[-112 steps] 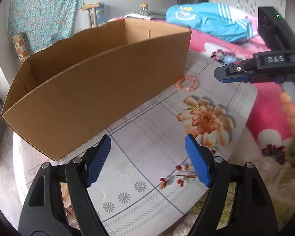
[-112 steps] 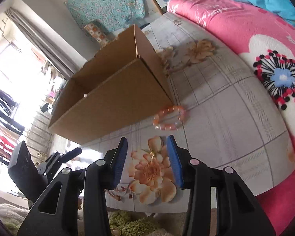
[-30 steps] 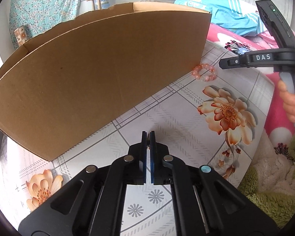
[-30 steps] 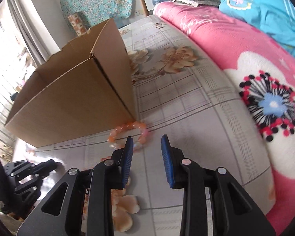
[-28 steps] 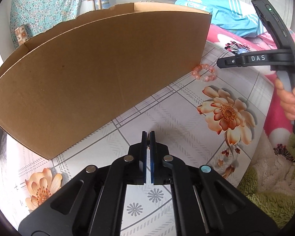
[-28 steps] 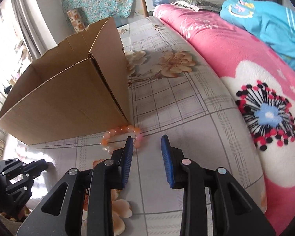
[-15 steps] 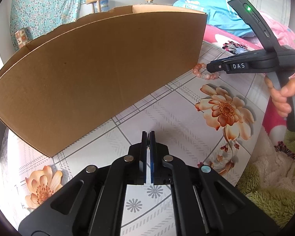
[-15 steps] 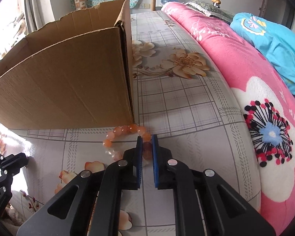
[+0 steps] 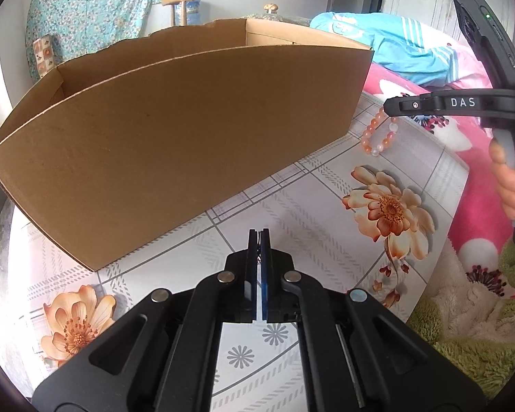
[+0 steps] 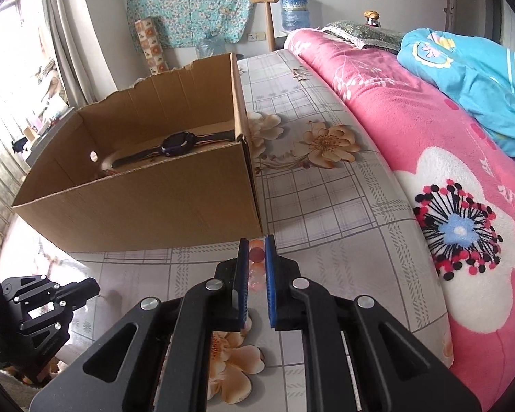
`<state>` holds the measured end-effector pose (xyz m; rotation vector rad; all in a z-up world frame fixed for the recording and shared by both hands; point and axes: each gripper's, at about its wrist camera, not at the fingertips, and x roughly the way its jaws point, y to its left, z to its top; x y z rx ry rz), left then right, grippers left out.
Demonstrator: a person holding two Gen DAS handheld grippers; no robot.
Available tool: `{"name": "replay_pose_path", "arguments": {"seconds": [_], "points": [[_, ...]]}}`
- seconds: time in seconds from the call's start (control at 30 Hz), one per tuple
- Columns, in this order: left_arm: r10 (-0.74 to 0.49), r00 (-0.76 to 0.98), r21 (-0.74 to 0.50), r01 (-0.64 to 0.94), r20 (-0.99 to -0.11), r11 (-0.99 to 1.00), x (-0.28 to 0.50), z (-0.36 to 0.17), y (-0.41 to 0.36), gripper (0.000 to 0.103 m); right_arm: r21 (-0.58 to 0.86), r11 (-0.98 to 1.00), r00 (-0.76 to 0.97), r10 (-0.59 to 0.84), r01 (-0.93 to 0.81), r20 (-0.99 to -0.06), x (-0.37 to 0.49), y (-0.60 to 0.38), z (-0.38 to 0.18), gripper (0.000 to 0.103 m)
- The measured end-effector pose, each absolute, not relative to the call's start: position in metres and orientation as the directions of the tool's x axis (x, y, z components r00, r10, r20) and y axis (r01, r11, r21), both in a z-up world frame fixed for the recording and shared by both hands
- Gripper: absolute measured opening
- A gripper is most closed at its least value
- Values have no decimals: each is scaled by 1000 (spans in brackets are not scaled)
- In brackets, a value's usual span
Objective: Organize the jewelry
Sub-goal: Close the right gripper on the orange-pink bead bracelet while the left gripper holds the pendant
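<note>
Bead bracelet [image 9: 377, 132] pinched in right gripper [image 10: 256, 257], dangling just off near corner of cardboard box [image 10: 147, 202]; box opening up and to left of it; left gripper [image 9: 256, 240] clenched, contents unclear, farther along box front.

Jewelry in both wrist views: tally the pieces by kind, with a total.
Bead bracelet: 1, hanging from the right gripper
Wristwatch: 1, inside the cardboard box
Small item pinched in the left gripper: 1, kind unclear
Total: 3
</note>
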<state>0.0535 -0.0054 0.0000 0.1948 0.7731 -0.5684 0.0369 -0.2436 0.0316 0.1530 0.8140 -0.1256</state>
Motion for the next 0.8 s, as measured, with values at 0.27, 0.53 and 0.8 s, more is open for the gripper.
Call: {"name": "replay_pose_path", "arguments": {"seconds": [0.27, 0.53, 0.8], "points": [[-395, 569, -41, 534, -721, 845, 55, -3, -2, 1, 218, 965, 665, 68, 144, -744, 28, -249, 21, 9], [-371, 553, -32, 526, -746, 850, 61, -6, -9, 1, 165, 956, 571, -3, 243, -821, 21, -262, -9, 11], [-338, 522, -45, 495, -783, 868, 68, -3, -13, 1, 32, 984, 545, -69, 174, -835, 33, -248, -14, 15]]}}
